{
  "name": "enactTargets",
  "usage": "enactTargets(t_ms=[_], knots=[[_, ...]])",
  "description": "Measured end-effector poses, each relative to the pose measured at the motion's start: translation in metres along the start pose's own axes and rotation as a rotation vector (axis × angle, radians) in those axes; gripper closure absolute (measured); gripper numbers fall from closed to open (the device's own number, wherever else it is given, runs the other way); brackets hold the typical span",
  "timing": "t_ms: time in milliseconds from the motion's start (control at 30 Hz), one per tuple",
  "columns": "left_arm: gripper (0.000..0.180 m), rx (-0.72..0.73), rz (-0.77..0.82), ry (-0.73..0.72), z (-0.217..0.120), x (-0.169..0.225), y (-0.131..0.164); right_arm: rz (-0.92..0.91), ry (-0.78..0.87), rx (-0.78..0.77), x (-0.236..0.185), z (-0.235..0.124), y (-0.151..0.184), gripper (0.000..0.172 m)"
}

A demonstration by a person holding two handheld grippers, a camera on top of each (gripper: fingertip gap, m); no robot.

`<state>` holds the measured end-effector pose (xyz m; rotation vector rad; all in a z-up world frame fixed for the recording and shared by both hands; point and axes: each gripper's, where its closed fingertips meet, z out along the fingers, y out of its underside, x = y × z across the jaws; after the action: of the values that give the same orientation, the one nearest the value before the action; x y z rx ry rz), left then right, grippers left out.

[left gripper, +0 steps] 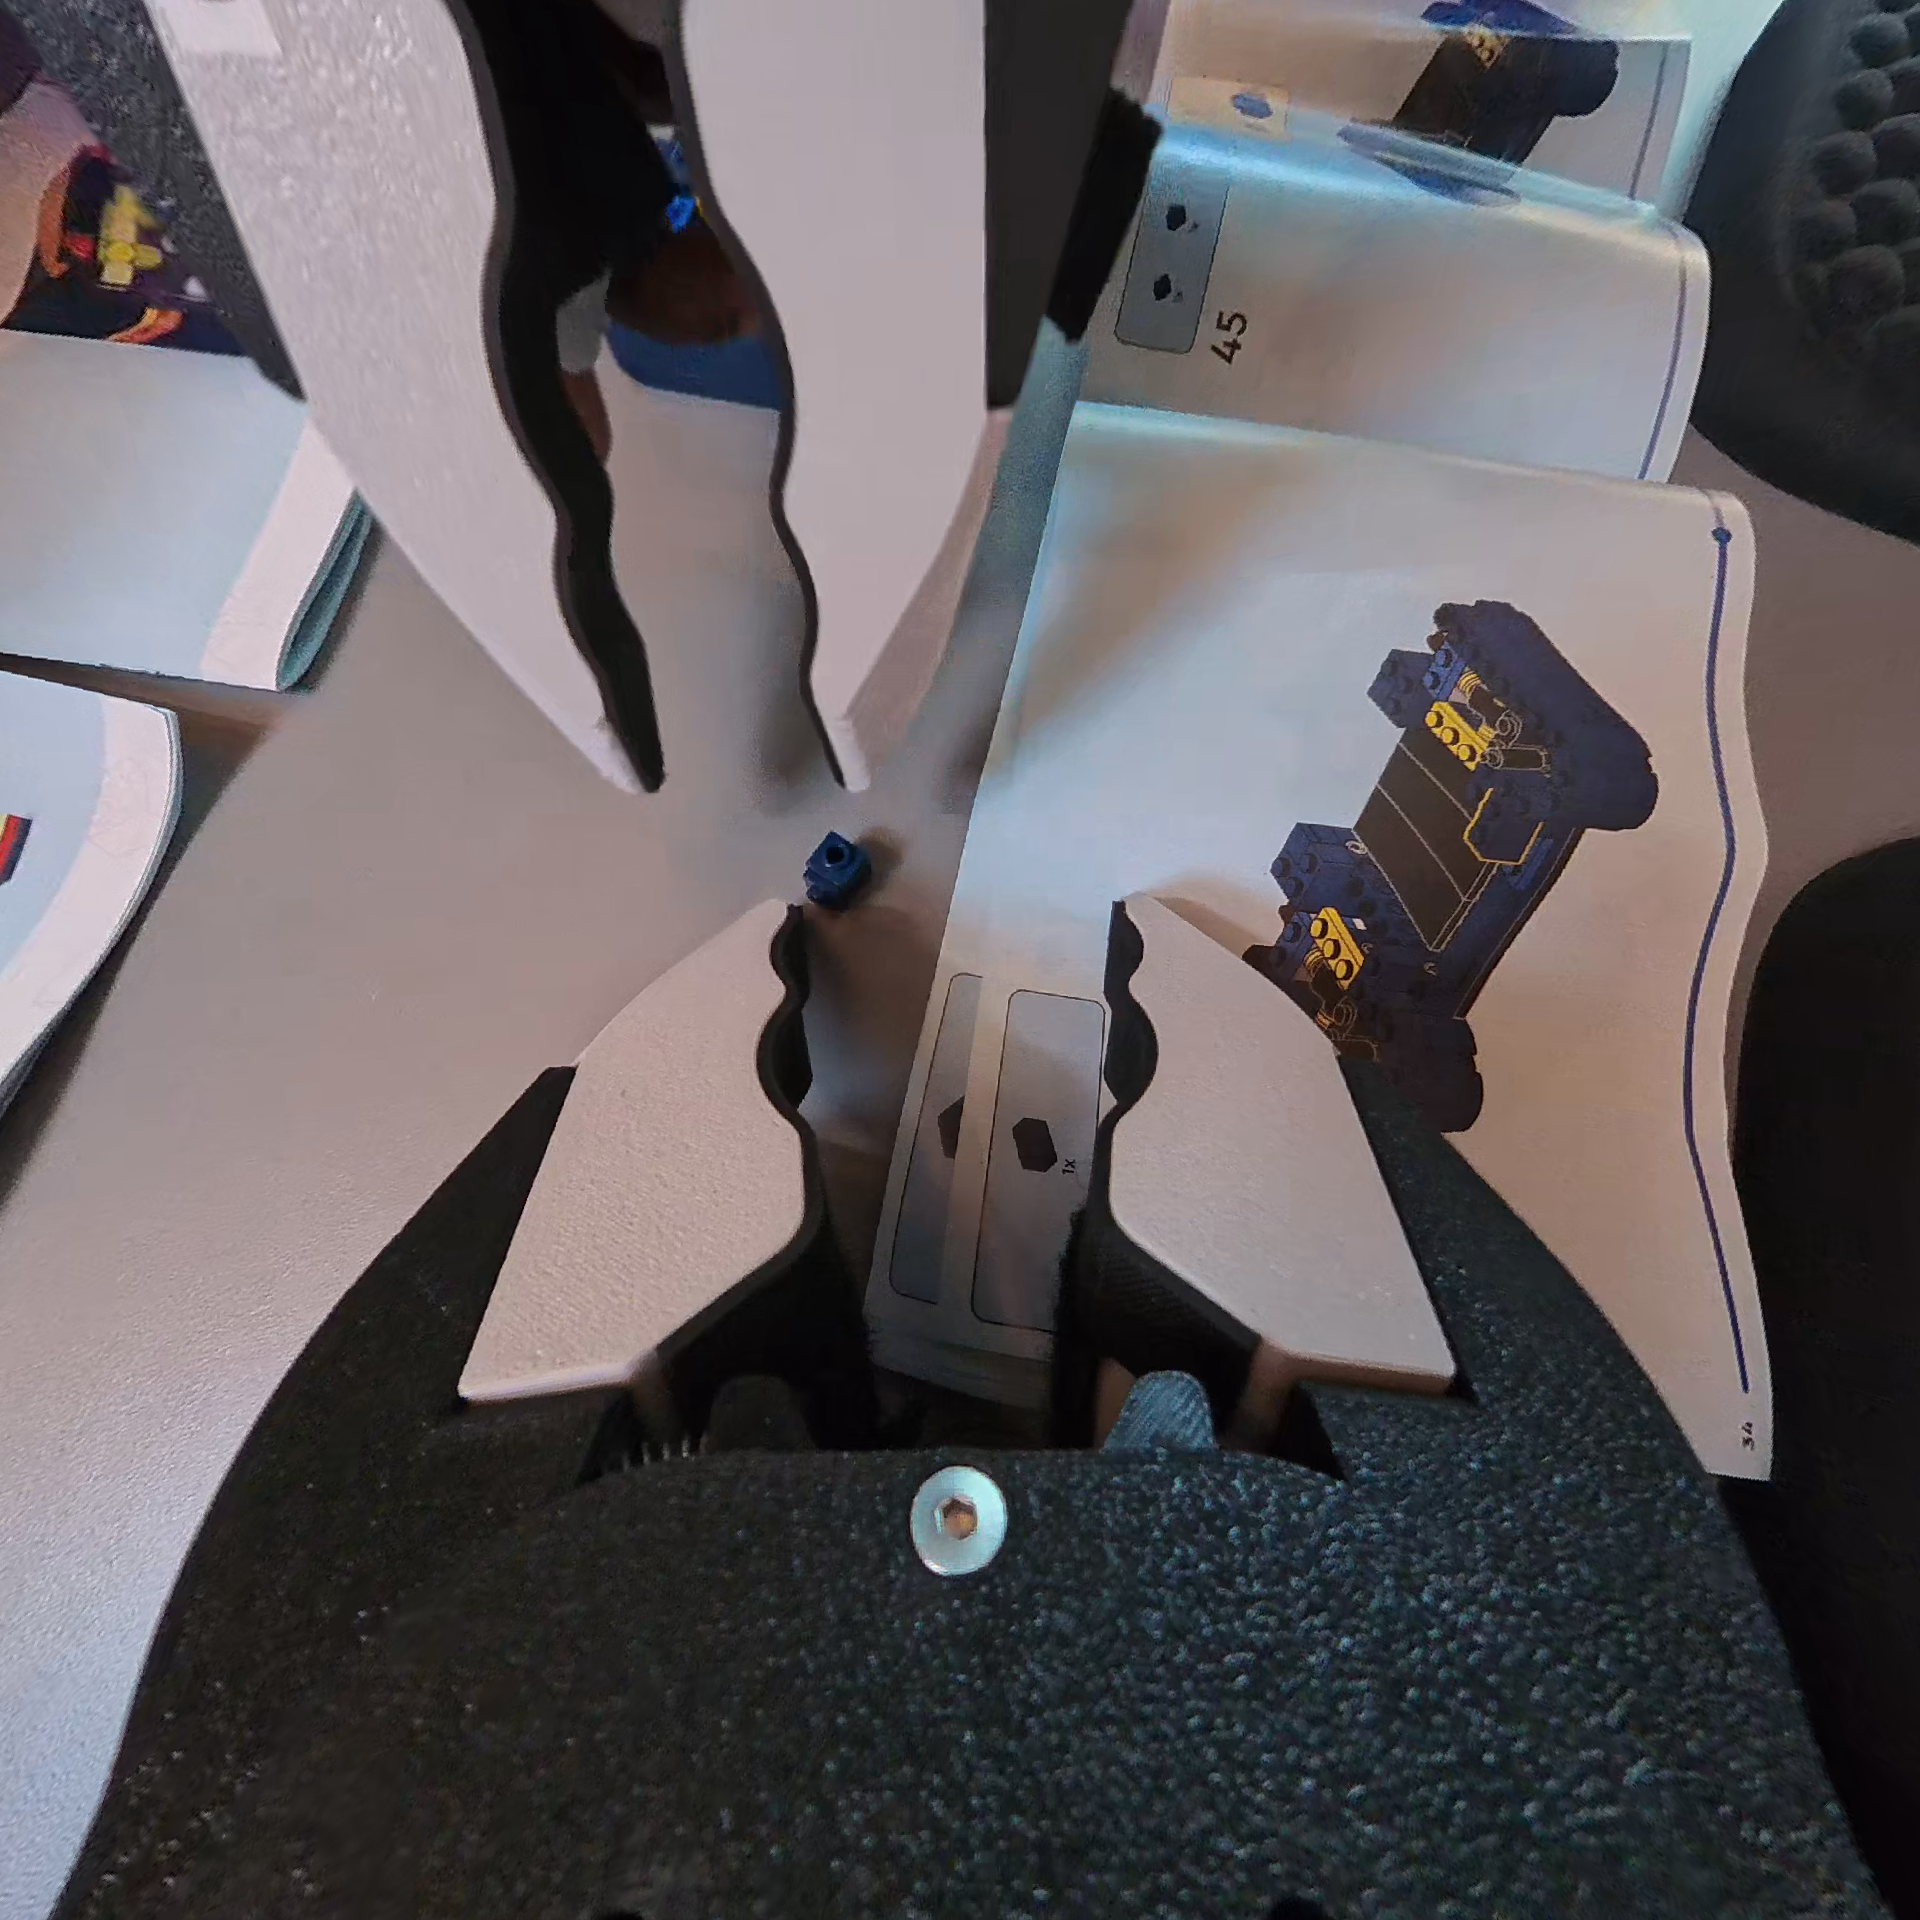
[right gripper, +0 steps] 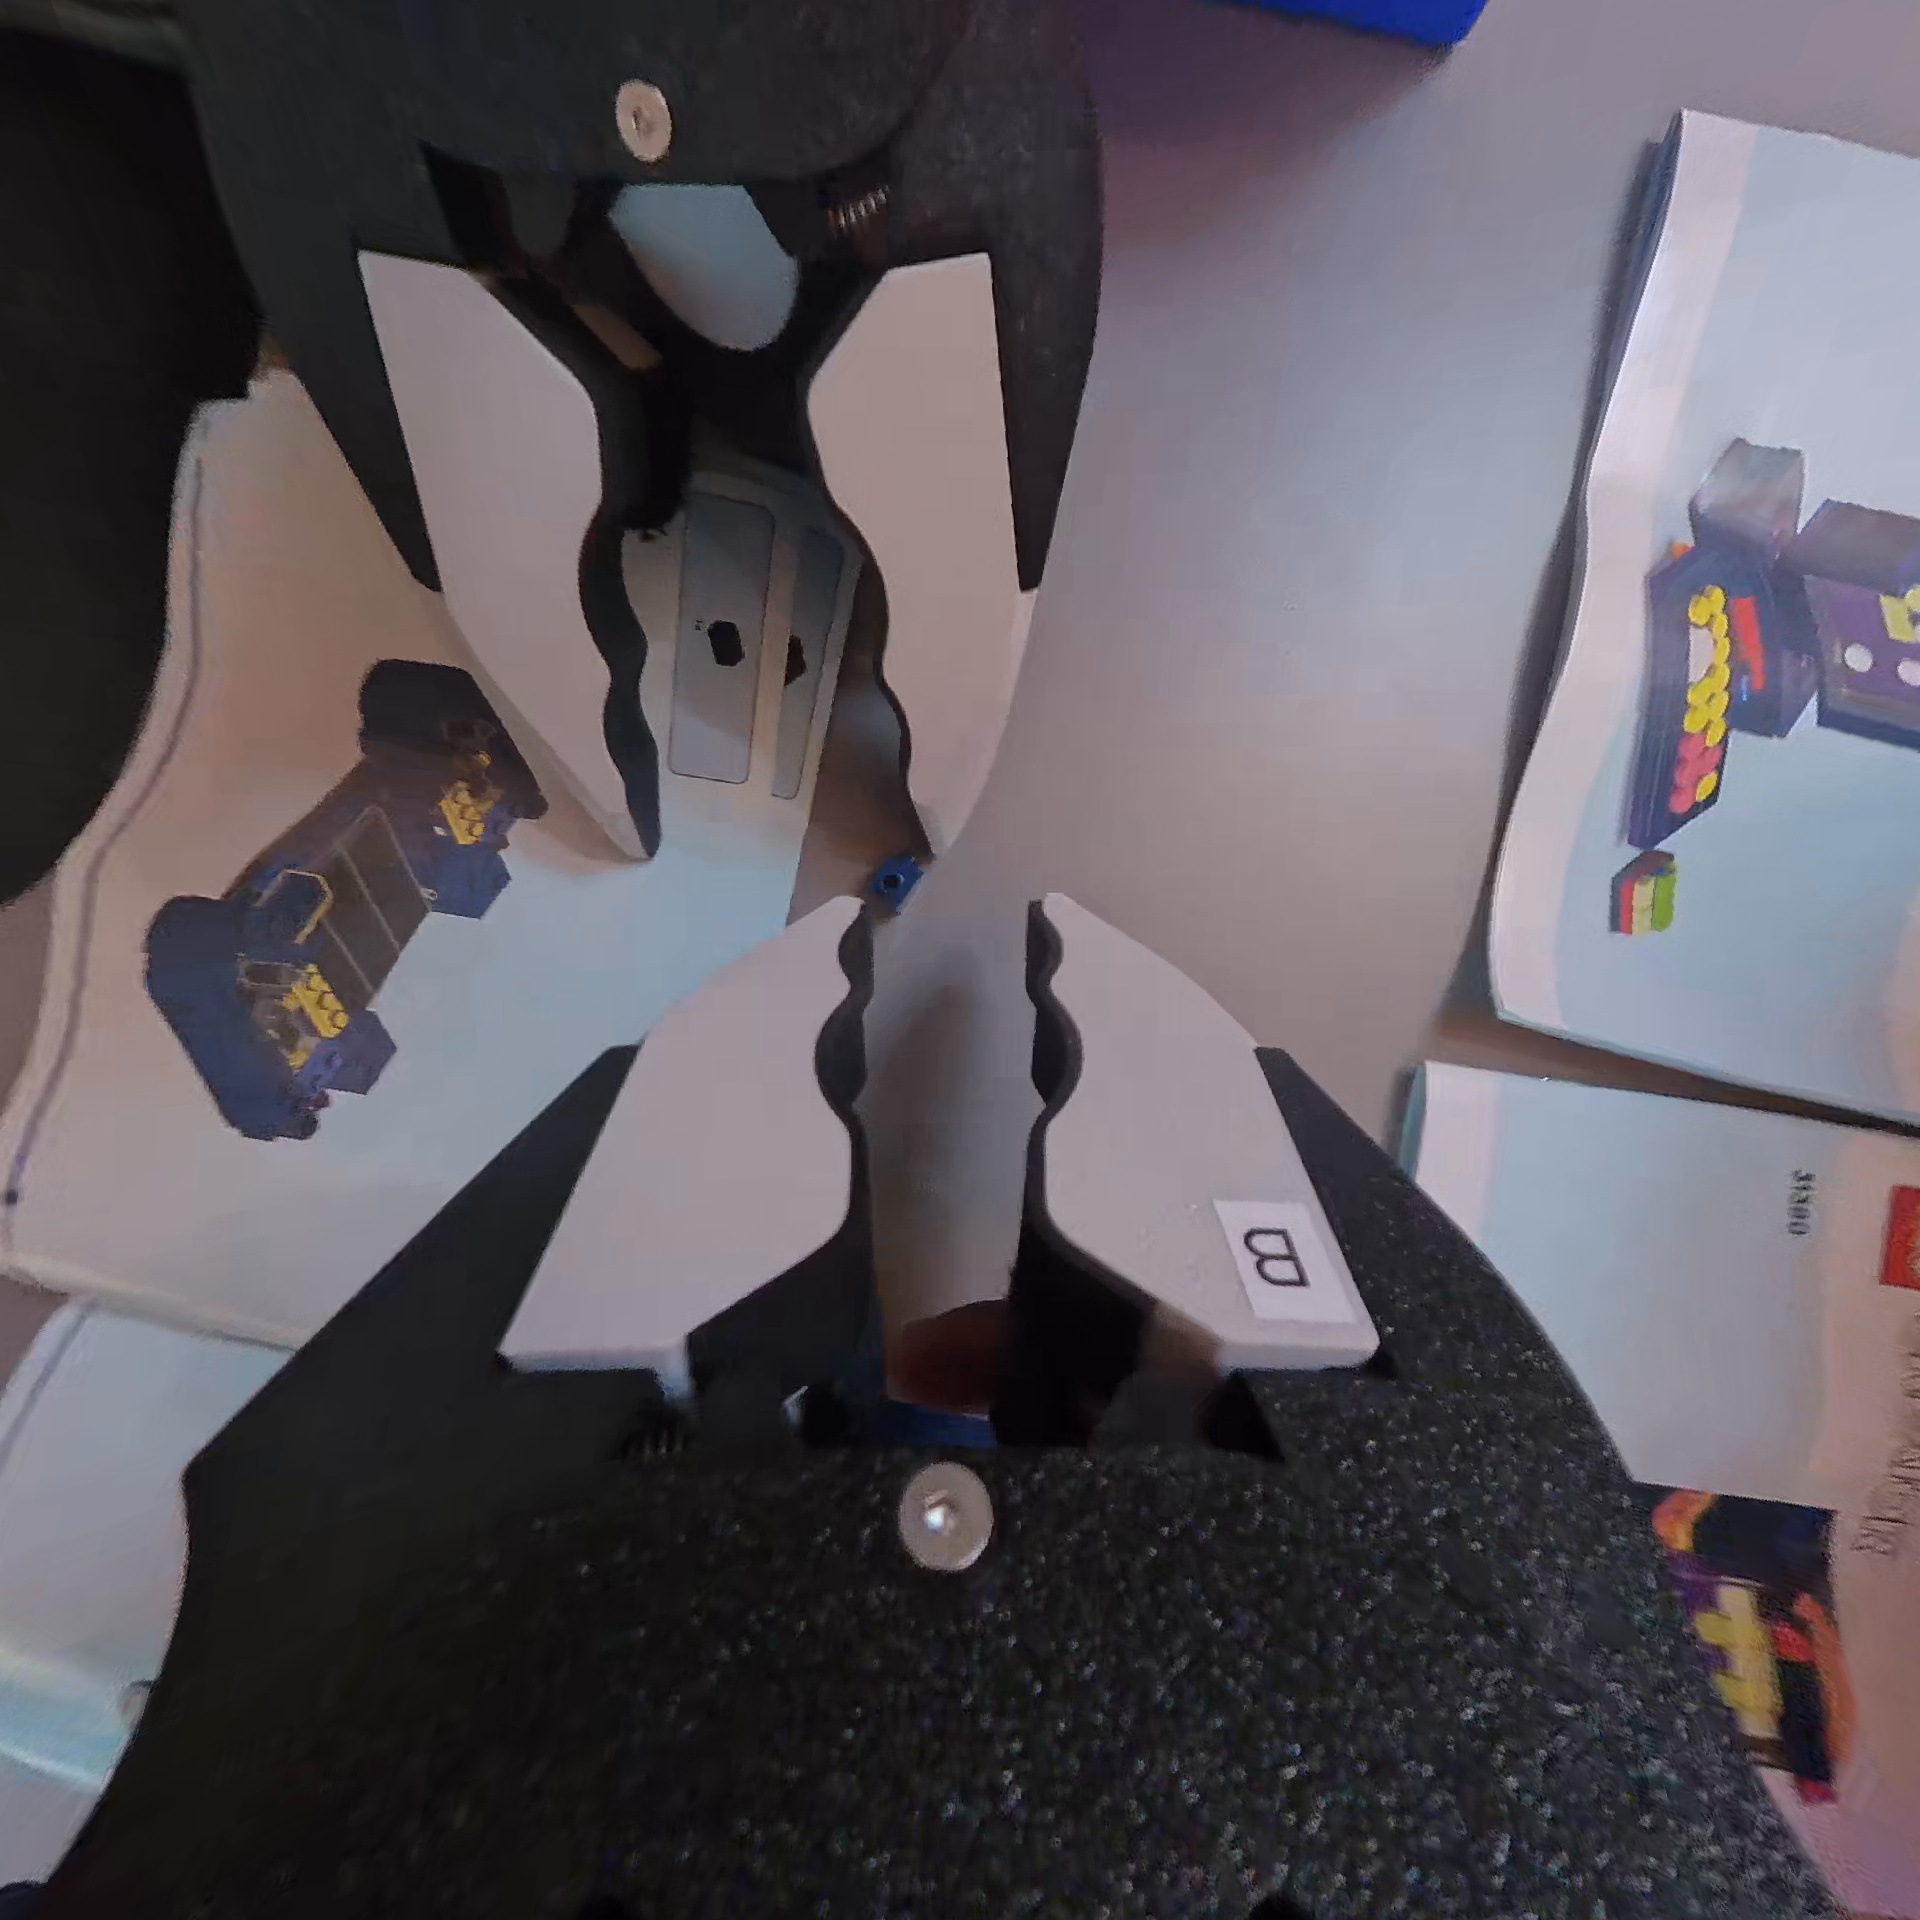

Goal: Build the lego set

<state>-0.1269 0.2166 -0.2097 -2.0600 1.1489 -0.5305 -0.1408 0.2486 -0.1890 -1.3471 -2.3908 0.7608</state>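
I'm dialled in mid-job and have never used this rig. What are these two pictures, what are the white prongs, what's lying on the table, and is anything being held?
Each picture comes from a camera mounted on a hand-held gripper, looking along its two white fingers. In the left wrist view, the left gripper is at the bottom and the right gripper points in from the top. The right wrist view is the reverse. Both grippers are open and hold nothing. Between their tips a small blue brick lies loose on the grey table, beside an open instruction booklet. More booklets lie on the other side.
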Motion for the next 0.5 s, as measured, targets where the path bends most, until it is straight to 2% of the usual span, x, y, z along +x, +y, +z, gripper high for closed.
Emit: enactTargets(t_ms=[100, 133, 500], knots=[[0.126, 0.000, -0.001, 0.003, 0.000, 0.000, 0.000, 0.058, -0.016, 0.052, -0.005, -0.002, -0.002, 0.169], [0.126, -0.001, -0.001, 0.004, 0.000, 0.000, 0.000, 0.059, -0.026, 0.057, -0.008, 0.000, -0.001, 0.172], [0.130, 0.000, 0.011, 0.011, 0.000, 0.002, 0.000, 0.025, 0.017, 0.043, -0.010, 0.015, -0.002, 0.172]])
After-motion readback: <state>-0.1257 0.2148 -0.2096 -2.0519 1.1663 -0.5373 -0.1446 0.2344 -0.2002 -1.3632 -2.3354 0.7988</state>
